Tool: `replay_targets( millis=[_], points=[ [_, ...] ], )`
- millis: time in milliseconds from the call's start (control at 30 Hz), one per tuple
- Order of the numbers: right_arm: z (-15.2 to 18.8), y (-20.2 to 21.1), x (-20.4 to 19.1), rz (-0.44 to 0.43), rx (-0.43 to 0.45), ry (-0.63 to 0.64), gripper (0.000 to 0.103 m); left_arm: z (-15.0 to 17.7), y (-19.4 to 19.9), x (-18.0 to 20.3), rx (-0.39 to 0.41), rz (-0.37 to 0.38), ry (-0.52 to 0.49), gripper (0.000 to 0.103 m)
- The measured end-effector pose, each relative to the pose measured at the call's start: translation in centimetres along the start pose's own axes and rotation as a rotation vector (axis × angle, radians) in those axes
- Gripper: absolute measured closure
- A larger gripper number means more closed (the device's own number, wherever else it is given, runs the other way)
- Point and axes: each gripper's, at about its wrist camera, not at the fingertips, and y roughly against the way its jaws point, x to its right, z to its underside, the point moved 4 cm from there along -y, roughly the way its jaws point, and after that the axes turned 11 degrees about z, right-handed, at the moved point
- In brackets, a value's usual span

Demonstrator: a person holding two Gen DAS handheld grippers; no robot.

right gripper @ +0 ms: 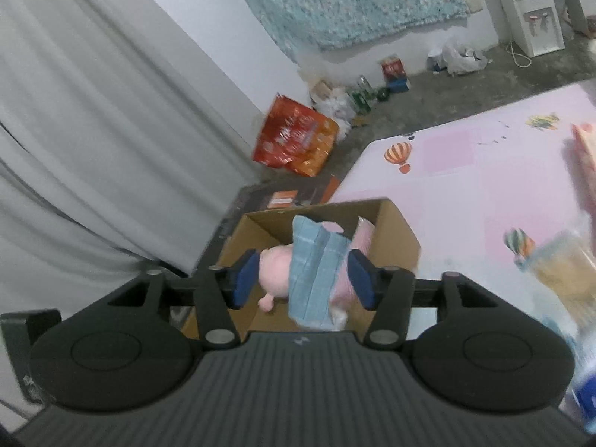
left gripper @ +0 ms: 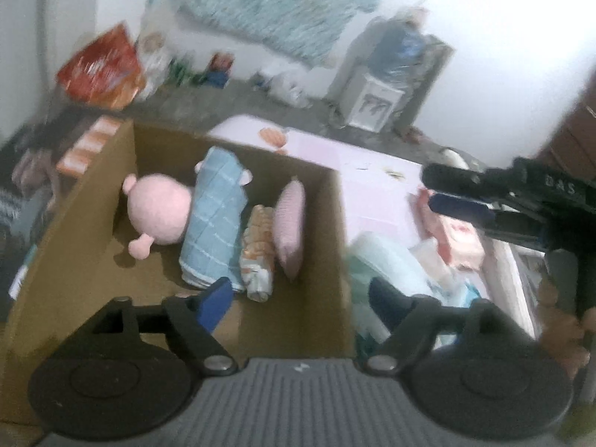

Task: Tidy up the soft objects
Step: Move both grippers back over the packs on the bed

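A brown cardboard box [left gripper: 309, 320] stands on the pink table. Inside lie a pink plush toy [left gripper: 158, 216], a rolled blue checked towel [left gripper: 214, 223], an orange-patterned cloth roll [left gripper: 257, 253] and a small pink cushion [left gripper: 289, 229]. My left gripper [left gripper: 298, 298] is open and empty above the box's near right side. My right gripper [right gripper: 303, 279] is open and empty, high above the box [right gripper: 400, 231], with the blue towel [right gripper: 316, 272] and plush toy [right gripper: 275, 272] seen between its fingers. The right gripper also shows in the left wrist view [left gripper: 447, 190].
More soft items, a teal cloth [left gripper: 387, 260] and a pink-printed cloth [left gripper: 454, 238], lie on the pink table [right gripper: 465, 156] right of the box. An orange snack bag [right gripper: 294, 141], bottles and a water dispenser [right gripper: 532, 18] stand on the floor by the wall.
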Motion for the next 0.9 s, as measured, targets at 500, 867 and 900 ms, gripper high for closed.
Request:
replay_targets(
  millis=[500, 867, 900],
  points=[
    [16.4, 21.4, 15.9, 0.133, 0.308, -0.265, 0.025, 11.5, 6.7, 13.2, 0.174, 0.195, -0.354, 0.000],
    [26.3, 23.3, 22.1, 0.178, 0.383, -0.489, 0.025, 18.4, 1.9, 19.4, 0.042, 0.275, -0.461, 0.000],
    [26.2, 23.1, 22.2, 0.180, 0.379, -0.496, 0.025, 18.8, 1.3, 19.7, 0.034, 0.276, -0.477, 0.000]
  ],
)
